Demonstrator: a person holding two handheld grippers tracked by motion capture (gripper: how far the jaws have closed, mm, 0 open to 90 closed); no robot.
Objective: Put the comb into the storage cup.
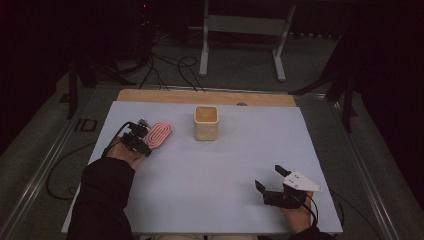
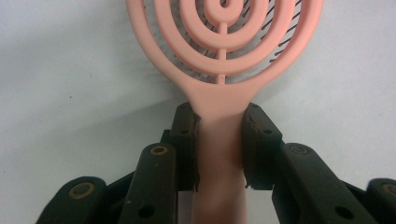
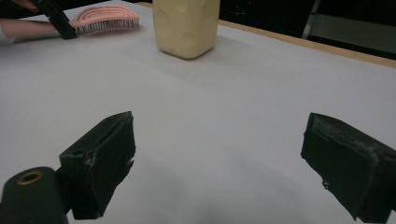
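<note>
Left tongs (image 2: 219, 144) pinching the pink hairbrush (image 2: 224, 56) by its handle, pads pressed against both sides just below the round head. Hairbrush at about ten o'clock on the pale worktop (image 1: 225, 170), bristles down, apparently resting on the surface, though contact hard to confirm. Cream square container (image 1: 206, 122) upright at twelve o'clock, well apart from the brush, at its three o'clock. Right tongs (image 1: 269, 179) spread wide, holding nothing, at about five o'clock near the front edge.
</note>
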